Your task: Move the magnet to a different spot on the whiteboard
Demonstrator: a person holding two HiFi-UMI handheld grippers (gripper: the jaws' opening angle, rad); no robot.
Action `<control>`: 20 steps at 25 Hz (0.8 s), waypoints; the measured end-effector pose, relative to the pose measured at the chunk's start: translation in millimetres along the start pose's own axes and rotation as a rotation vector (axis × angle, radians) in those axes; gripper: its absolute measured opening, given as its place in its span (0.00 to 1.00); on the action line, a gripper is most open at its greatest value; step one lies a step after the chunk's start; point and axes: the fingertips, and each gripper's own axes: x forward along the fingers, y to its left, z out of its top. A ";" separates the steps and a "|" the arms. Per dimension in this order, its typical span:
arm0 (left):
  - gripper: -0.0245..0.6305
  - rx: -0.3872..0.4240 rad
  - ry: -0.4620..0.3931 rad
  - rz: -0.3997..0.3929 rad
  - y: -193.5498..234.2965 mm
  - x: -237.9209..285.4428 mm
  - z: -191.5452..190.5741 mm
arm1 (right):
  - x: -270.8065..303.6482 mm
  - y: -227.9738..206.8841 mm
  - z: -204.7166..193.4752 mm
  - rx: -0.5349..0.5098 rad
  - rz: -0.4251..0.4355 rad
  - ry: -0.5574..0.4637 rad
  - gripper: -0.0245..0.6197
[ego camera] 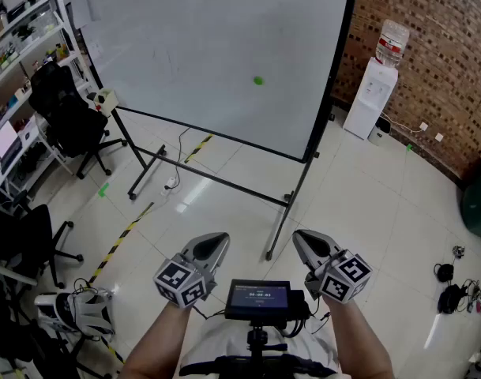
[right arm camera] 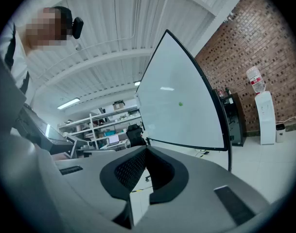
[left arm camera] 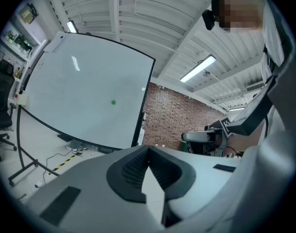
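- Grey left tongs (ego camera: 218, 240) sit low and close to our body, closed on nothing and well apart from the board.
- Green magnet (ego camera: 258, 80) clings right of centre on the whiteboard (ego camera: 185, 46), far ahead of us. It looks small and smooth, so we judge that a shallow pinch could pop it loose onto the floor.
- Black stand legs (ego camera: 291, 204) cross the floor between us and the board. We could trip on them, or jolt the frame.
- Grey right tongs (ego camera: 302, 237) are also closed and empty. If we arrive with them unopened, they would only shove the magnet sideways.
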 end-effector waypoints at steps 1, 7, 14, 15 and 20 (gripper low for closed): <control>0.09 0.000 -0.001 0.002 0.1 -0.7 1.9 | -0.7 1.7 1.3 -0.001 0.002 0.000 0.07; 0.09 0.001 -0.004 0.008 1.7 -5.3 4.9 | -0.9 9.1 4.7 -0.007 0.009 -0.004 0.07; 0.09 -0.004 0.008 0.000 1.5 -4.9 2.2 | -1.8 14.2 4.6 -0.013 0.009 0.003 0.07; 0.09 -0.003 0.008 0.000 2.5 -3.0 2.5 | -0.5 13.8 5.2 -0.018 0.011 0.003 0.07; 0.09 -0.005 0.020 0.002 14.4 10.4 0.2 | 17.8 4.4 2.3 -0.014 0.030 0.008 0.07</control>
